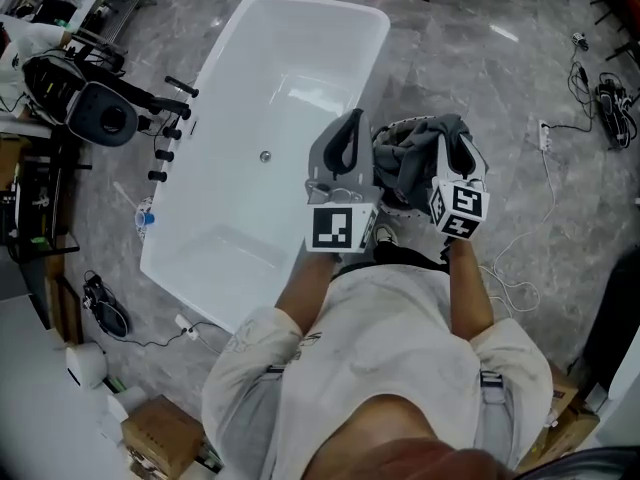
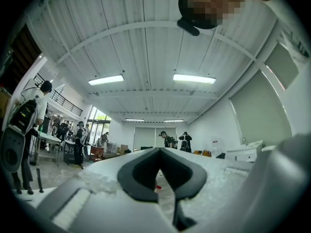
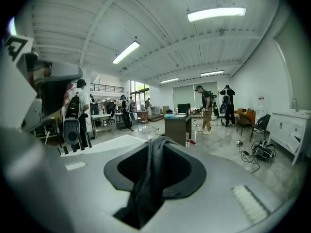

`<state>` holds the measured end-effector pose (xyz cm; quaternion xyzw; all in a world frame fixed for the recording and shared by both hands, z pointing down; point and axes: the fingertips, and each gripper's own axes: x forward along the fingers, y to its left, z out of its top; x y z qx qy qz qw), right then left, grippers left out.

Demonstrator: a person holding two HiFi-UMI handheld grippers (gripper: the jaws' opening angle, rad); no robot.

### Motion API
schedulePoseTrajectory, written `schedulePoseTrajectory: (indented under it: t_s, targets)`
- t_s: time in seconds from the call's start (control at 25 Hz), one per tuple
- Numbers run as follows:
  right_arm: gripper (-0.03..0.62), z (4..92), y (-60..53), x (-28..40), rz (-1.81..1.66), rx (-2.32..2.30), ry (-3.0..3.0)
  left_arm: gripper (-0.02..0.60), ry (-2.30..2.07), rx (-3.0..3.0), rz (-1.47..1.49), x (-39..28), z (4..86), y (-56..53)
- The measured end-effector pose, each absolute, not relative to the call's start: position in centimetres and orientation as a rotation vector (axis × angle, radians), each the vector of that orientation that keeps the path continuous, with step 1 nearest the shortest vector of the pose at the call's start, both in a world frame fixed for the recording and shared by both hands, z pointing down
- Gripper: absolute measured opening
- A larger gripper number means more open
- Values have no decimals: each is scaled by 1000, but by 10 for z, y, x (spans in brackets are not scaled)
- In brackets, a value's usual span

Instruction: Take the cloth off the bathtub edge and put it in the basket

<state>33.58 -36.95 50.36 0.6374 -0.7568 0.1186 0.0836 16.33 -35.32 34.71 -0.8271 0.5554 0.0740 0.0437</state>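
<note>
Right gripper (image 1: 455, 160) has its jaws pinching the grey cloth (image 1: 408, 163) over the basket (image 1: 392, 126), right of the bathtub (image 1: 270, 118), lined up for the drop. Left gripper (image 1: 346, 140) waits alongside, jaws pressed together, empty.

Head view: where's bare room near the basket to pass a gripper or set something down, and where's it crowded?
Bare: the bathtub basin around its drain, and the floor between the basket and the white cable. Crowded: the basket itself, covered by the grey cloth in the right gripper; left of the tub, taps and gear.
</note>
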Motion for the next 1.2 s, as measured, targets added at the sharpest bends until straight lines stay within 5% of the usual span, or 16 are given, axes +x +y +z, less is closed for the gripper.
schedulePoseTrajectory:
  t_s: [0.68,1.2]
  targets:
    - [97,707,-372,314,808,1576,-1967,2,1717,-2509,186,152,350,-343]
    - [100,771,-372,324,1018,1500,-1797,2,1735,-2521,191,159,351,-330]
